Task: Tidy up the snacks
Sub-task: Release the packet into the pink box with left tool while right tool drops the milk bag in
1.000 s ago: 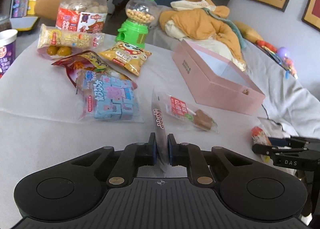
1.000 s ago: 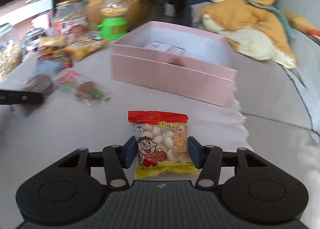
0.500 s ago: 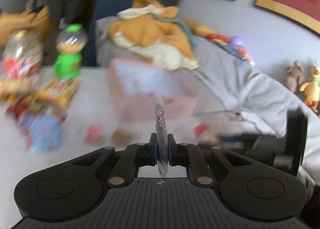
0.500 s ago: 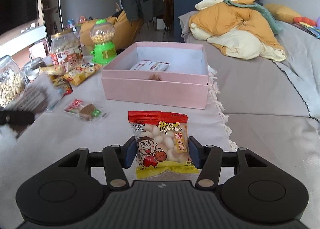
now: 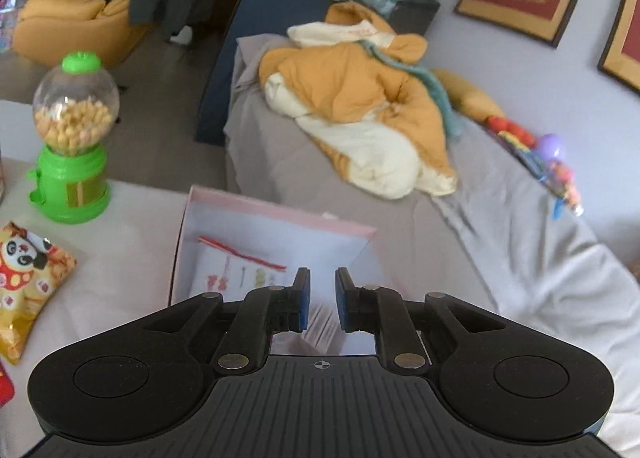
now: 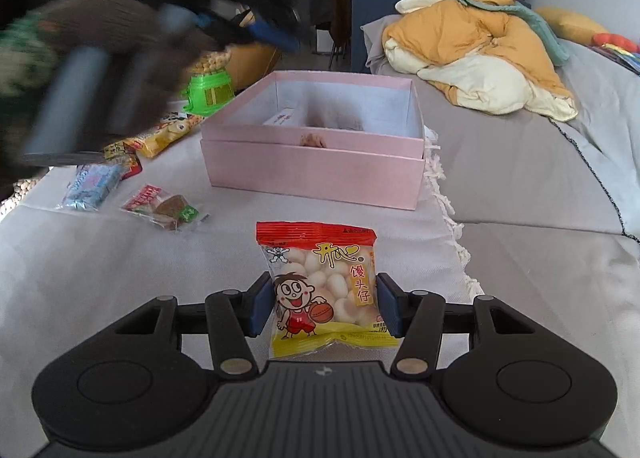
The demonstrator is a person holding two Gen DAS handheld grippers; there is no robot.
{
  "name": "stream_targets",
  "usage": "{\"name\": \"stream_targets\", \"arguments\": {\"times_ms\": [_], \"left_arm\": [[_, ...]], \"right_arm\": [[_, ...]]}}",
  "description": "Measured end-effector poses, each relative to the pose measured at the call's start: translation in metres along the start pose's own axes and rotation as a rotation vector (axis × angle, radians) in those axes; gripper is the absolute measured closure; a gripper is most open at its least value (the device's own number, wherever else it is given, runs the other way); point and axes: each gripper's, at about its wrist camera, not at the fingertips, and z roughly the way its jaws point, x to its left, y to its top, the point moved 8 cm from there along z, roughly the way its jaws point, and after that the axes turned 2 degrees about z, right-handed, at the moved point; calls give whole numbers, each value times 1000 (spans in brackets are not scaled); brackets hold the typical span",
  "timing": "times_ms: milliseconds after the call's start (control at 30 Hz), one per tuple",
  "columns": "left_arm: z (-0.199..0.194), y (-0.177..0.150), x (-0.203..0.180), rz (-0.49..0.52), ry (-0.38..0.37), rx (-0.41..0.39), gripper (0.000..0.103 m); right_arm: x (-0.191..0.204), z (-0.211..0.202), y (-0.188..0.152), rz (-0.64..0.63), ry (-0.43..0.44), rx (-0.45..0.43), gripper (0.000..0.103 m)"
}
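Note:
My left gripper is open and empty above the open pink box. A blurred packet shows just below its fingers, and a white packet with a red strip lies inside the box. My right gripper is shut on a red and yellow packet of small round biscuits, held low over the white cloth in front of the pink box. The left gripper and hand show blurred at the upper left of the right wrist view.
A green candy dispenser and a yellow panda snack bag lie left of the box. A blue packet and a clear-wrapped snack lie on the cloth. An orange and cream jacket lies on the grey sofa beyond.
My left gripper moved over the pink box and opened, letting go of the thin packet it held. My right gripper kept its biscuit packet and barely moved.

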Motion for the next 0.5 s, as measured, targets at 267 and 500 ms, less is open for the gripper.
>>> {"name": "stream_targets", "arguments": {"times_ms": [267, 500], "left_arm": [[-53, -37, 26, 80, -114, 75, 87], [-137, -64, 90, 67, -7, 1, 87]], "right_arm": [[-9, 16, -5, 31, 17, 59, 49], [-27, -3, 42, 62, 65, 14, 49]]}}
